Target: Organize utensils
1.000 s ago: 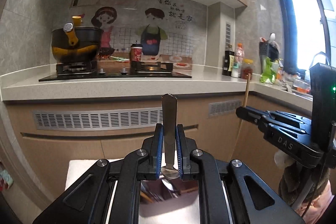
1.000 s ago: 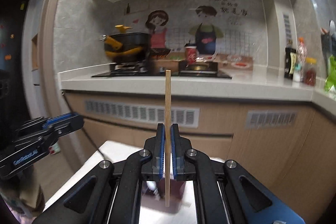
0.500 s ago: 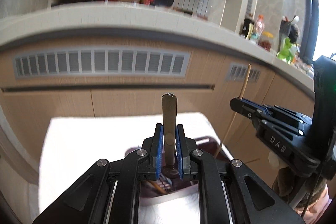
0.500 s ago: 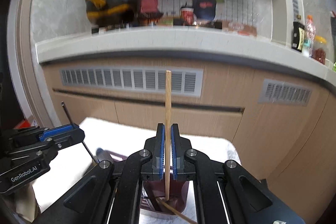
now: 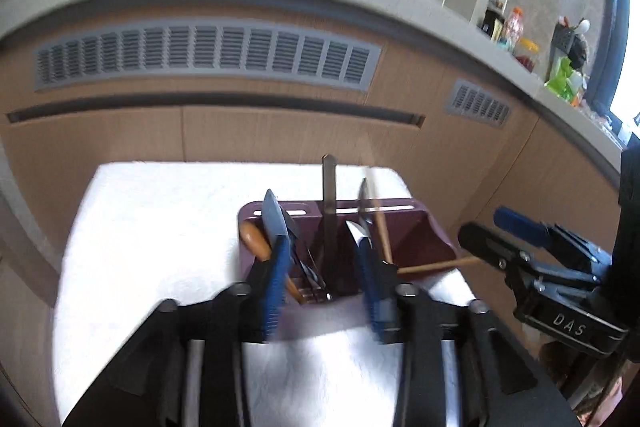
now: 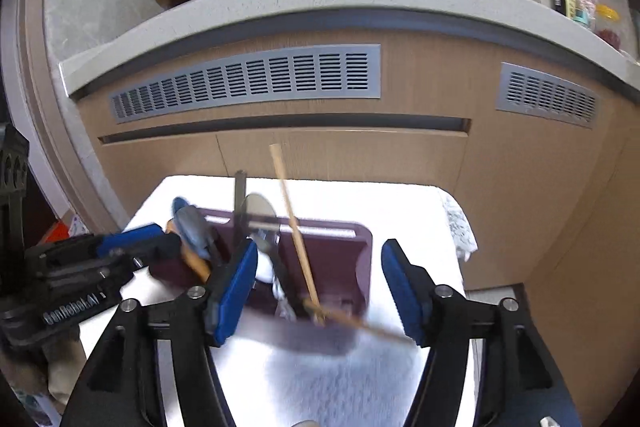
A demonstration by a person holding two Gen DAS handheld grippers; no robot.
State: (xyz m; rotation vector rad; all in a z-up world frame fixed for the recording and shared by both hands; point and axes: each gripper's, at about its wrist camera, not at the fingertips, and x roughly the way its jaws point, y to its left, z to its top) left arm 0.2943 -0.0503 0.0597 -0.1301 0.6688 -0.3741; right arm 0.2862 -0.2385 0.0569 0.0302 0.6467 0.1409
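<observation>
both claws just opened; spoon [image 5: 329, 223], chopstick [image 6: 294, 227] dropped into holder [image 5: 416, 239].

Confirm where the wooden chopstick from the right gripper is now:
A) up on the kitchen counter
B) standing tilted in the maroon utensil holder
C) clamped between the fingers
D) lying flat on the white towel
B: the wooden chopstick leans inside the maroon utensil holder, and the right gripper has just been opening, its blue fingers clear of the stick on both sides.
</observation>
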